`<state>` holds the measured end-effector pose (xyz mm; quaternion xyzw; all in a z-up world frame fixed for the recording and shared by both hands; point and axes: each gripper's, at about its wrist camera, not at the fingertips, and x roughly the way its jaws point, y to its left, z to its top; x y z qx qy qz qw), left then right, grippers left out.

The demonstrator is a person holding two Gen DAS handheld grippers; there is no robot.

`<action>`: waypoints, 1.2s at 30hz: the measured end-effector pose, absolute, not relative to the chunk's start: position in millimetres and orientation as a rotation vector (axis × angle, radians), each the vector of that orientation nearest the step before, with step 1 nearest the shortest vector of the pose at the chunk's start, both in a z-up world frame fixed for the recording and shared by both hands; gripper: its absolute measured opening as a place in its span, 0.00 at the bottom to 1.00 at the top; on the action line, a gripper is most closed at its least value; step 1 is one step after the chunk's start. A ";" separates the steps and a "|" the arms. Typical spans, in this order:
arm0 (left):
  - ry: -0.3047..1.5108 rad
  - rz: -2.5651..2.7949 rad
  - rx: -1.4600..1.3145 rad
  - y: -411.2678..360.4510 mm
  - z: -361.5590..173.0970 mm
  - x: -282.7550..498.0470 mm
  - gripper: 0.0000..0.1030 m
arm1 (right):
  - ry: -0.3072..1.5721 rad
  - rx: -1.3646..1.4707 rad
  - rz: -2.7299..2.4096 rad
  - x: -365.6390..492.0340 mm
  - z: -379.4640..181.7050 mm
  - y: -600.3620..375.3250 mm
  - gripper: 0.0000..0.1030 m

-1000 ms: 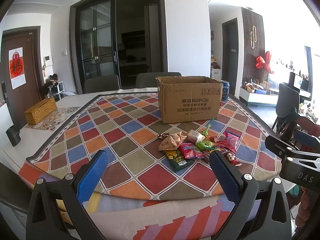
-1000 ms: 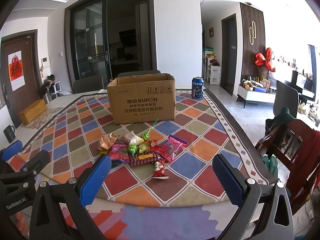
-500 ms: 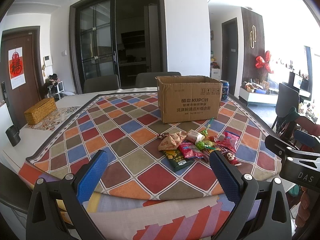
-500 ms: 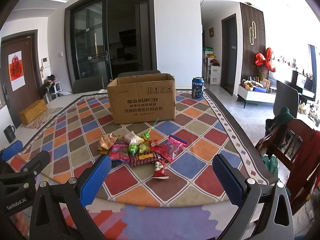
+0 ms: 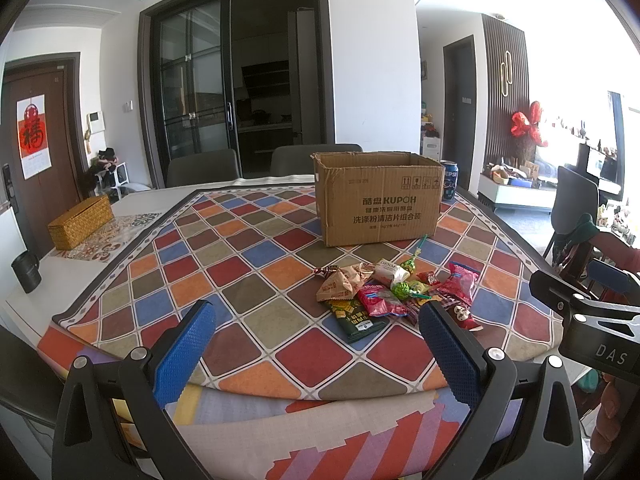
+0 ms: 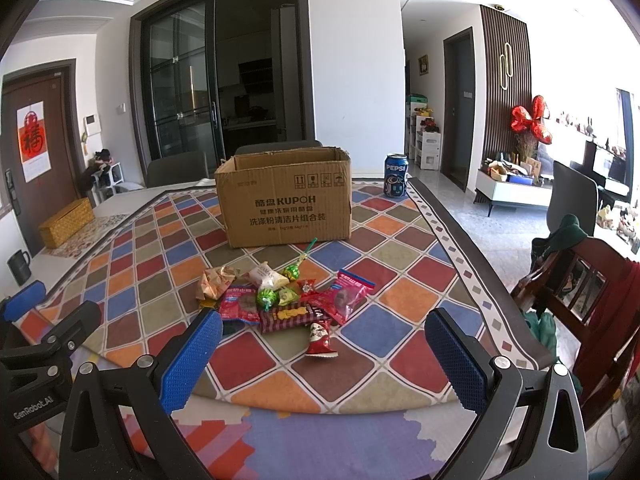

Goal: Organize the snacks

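A heap of small snack packets (image 5: 394, 294) (image 6: 286, 298) lies on the chequered tablecloth (image 5: 256, 264), in front of an open brown cardboard box (image 5: 378, 196) (image 6: 284, 198). A red packet (image 6: 320, 338) lies nearest the front. A dark green packet (image 5: 356, 318) sits at the heap's left. My left gripper (image 5: 318, 354) hovers open at the table's front edge, short of the heap. My right gripper (image 6: 326, 358) is open too, held just before the red packet. Neither holds anything. Each gripper also shows at the edge of the other's view.
A blue Pepsi can (image 6: 395, 176) stands behind the box to the right. A woven tissue box (image 5: 80, 222) and a black mug (image 5: 26, 272) sit at the far left. Chairs (image 5: 202, 168) stand behind the table; a wooden chair (image 6: 580, 280) is at the right.
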<state>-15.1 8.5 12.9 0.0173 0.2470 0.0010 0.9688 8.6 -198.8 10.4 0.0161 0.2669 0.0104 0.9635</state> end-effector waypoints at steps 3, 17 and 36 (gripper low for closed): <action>0.499 0.002 0.035 8.6 13.7 -15.3 1.00 | 0.540 0.032 0.022 8.6 10.4 -198.8 1.00; 0.517 -0.014 0.038 5.7 10.2 -12.1 1.00 | 0.544 0.033 0.035 9.4 9.4 -196.8 1.00; 0.740 -0.126 0.047 -9.7 -43.7 74.2 1.00 | 0.731 0.037 0.061 76.7 -38.1 -203.8 0.99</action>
